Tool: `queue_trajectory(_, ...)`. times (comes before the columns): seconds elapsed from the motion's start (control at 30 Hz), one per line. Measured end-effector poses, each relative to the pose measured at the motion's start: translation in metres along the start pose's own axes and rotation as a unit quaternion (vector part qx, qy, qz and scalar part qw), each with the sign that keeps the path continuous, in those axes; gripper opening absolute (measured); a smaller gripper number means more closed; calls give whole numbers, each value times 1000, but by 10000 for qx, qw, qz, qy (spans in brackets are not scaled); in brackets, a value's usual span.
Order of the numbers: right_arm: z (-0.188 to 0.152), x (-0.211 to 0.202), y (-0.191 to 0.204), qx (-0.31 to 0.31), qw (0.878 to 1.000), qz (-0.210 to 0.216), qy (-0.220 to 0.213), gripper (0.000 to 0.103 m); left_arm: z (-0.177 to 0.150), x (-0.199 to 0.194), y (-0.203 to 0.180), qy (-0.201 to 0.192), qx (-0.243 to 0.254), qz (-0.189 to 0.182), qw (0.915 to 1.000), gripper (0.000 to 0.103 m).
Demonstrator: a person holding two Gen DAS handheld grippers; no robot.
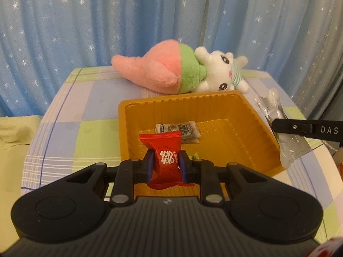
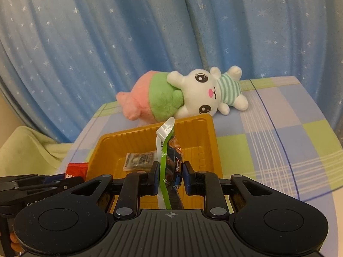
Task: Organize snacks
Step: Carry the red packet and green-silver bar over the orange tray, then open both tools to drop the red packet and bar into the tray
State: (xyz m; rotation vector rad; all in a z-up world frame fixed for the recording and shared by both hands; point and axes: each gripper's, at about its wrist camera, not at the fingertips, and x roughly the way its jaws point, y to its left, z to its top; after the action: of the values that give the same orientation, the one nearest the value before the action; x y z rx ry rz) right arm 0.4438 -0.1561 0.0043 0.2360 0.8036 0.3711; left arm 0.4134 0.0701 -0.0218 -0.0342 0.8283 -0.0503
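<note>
An orange plastic tray (image 1: 246, 115) (image 2: 210, 141) sits on the checked tablecloth with a small silver snack packet (image 1: 179, 131) (image 2: 139, 160) lying flat inside. My left gripper (image 1: 166, 163) is shut on a red candy wrapper (image 1: 166, 160) and hangs over the tray's near edge. My right gripper (image 2: 170, 177) is shut on a clear snack packet with a green edge (image 2: 166, 150), held upright above the tray. In the left wrist view that packet (image 1: 287, 147) hangs from the right gripper's finger (image 1: 300, 128) at the tray's right side. The red wrapper (image 2: 76, 169) shows at the left in the right wrist view.
A pink and green plush (image 1: 158, 72) (image 2: 154, 98) and a white plush animal (image 1: 223, 72) (image 2: 205, 92) lie behind the tray. Blue starred curtains (image 1: 128, 21) hang at the back. A pale green cloth (image 1: 15, 132) (image 2: 27, 150) lies off the table's left side.
</note>
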Motion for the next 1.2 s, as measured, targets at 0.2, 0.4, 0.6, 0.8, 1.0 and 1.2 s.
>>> queue_trajectory(0.2, -2, 28, -4, -114, 9996, -195, 185, 23, 4, 30, 2, 256, 47, 29, 9997, 22)
queue_trajectory(0.4, -5, 43, -6, -179, 9990, -295, 292, 23, 4, 51, 0, 424, 169, 72, 9989, 22)
queue_trajectory(0.6, -6, 50, -8, -136, 9986, -353, 366, 23, 3, 64, -1, 487, 258, 100, 9984, 23)
queue_trajectory(0.8, -6, 51, -12, -90, 9984, -391, 403, 23, 4, 67, -1, 477, 250, 118, 9985, 26)
queue_trajectory(1.0, -6, 53, -14, -70, 9982, -410, 426, 23, 5, 66, 0, 468, 219, 98, 9986, 27)
queue_trajectory(1.2, -5, 55, -14, -59, 9981, -411, 448, 23, 5, 62, 1, 446, 194, 107, 9988, 28)
